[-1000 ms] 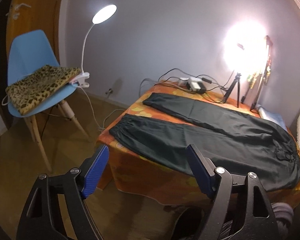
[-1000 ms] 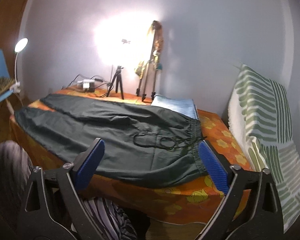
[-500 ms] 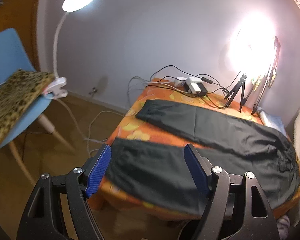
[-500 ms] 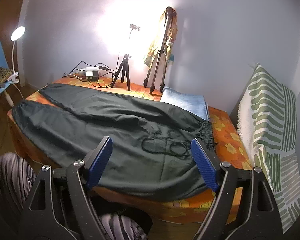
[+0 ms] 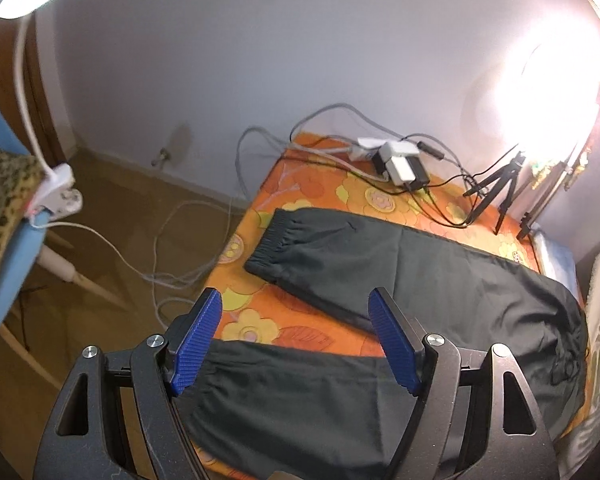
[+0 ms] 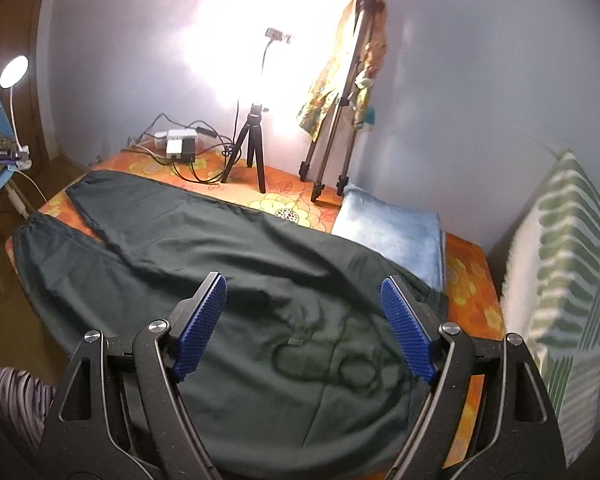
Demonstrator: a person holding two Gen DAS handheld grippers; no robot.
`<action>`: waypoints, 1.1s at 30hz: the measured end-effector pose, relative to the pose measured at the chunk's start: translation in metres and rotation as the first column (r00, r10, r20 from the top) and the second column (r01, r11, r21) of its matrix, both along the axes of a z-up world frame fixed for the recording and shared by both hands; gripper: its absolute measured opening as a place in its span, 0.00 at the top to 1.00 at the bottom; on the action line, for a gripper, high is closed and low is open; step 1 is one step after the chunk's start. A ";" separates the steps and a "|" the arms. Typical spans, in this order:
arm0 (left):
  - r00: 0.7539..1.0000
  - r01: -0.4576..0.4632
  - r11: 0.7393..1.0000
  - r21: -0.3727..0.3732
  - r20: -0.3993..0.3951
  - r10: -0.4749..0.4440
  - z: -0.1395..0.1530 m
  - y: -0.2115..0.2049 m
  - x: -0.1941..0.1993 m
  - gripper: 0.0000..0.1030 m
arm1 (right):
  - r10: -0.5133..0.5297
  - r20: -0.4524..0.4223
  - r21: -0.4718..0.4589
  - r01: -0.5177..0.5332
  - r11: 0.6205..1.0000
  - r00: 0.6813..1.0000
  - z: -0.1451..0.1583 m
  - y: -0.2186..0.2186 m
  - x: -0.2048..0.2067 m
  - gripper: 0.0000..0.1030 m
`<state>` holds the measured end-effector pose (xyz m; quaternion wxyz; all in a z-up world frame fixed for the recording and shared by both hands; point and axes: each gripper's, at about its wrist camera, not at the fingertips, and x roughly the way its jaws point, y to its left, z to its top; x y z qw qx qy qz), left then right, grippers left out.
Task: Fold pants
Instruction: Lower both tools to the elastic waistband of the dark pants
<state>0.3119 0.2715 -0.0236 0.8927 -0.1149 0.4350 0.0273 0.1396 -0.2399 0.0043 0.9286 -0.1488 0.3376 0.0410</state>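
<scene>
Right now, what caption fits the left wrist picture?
Open left tongs hover above the near leg of dark pants spread flat on the orange flowered table.

- Your left gripper point(image 5: 294, 312) hides the near leg's hem; pants point(image 5: 440, 276) run off the bottom edge in left wrist view.
- Right gripper point(image 6: 303, 298) covers the waist's near corners; drawstring point(image 6: 324, 354) is motion-blurred, can't trace its loops.
- Ring light point(image 5: 560, 76) is blown out, head unreadable.
- Blue chair point(image 5: 0, 256) cut by left edge.
- Striped cushion point(image 6: 560, 280) blurred, cropped at right.
- Plugs on power strip point(image 6: 178, 142) too small to tell.
</scene>
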 end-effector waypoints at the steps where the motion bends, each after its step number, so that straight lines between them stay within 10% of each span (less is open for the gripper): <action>1: 1.000 0.002 1.000 -0.011 -0.019 -0.002 -0.003 -0.001 0.007 0.26 | 0.015 -0.017 -0.016 -0.015 1.000 1.000 -0.005 -0.001 0.017 0.20; 20: 0.956 -0.149 0.989 0.022 -0.252 0.150 -0.096 -0.011 0.168 0.26 | 0.228 -0.295 -0.034 -0.248 0.968 0.928 -0.127 -0.023 0.222 0.19; 33: 0.949 -0.173 0.985 0.007 -0.268 0.168 -0.138 0.013 0.188 0.26 | 0.340 -0.362 0.038 -0.350 0.936 0.868 -0.158 0.005 0.284 0.19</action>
